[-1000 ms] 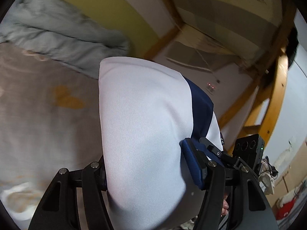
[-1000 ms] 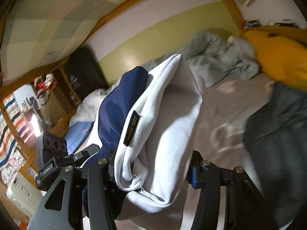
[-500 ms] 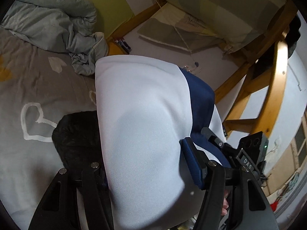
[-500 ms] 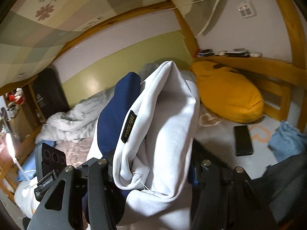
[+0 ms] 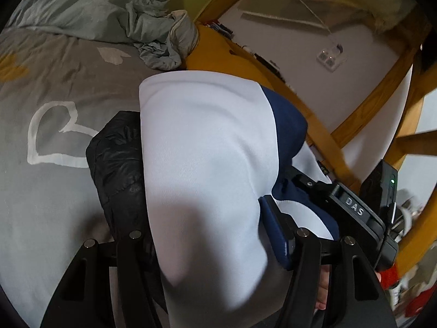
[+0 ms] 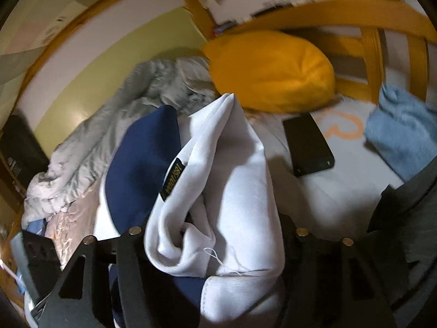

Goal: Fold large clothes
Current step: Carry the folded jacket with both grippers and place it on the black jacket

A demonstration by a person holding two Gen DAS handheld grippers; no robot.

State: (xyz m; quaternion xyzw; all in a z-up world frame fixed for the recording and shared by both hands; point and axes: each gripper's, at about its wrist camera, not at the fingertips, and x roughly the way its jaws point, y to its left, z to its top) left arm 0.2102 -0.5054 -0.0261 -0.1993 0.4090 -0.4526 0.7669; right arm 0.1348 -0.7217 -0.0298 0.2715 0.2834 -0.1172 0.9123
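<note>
Item: white and navy garment (image 5: 202, 164), bundled, carried above the bed (image 5: 49, 196). Your left tool (image 5: 213, 232) is clamped on a thick white fold of it; your right tool (image 6: 215, 232) is clamped on the same bundle at the end with the black size tag (image 6: 172, 179) and a loose thread. Change noted: a second ago both cameras looked mostly at the wall and the bunk frame overhead, with blur; now both look down at the grey sheet, and the grip on each side reads unchanged. In my judgement this means you have swung the folded bundle over toward the head of the bed and are about to set it down, so the folding itself looks near done. Left view only: a black puffy jacket (image 5: 117, 169) lies folded on the sheet directly under the bundle, beside a white heart print (image 5: 52, 134); the right tool's body shows at the right edge. Right view only: a black phone (image 6: 307, 145) lies flat on the sheet just past the bundle, a light blue cloth (image 6: 398, 128) sits to its right, and a dark grey garment (image 6: 404, 213) fills the lower right. Both views: yellow pillow (image 6: 270, 68) and crumpled grey quilt (image 5: 109, 19) near the wall.
</note>
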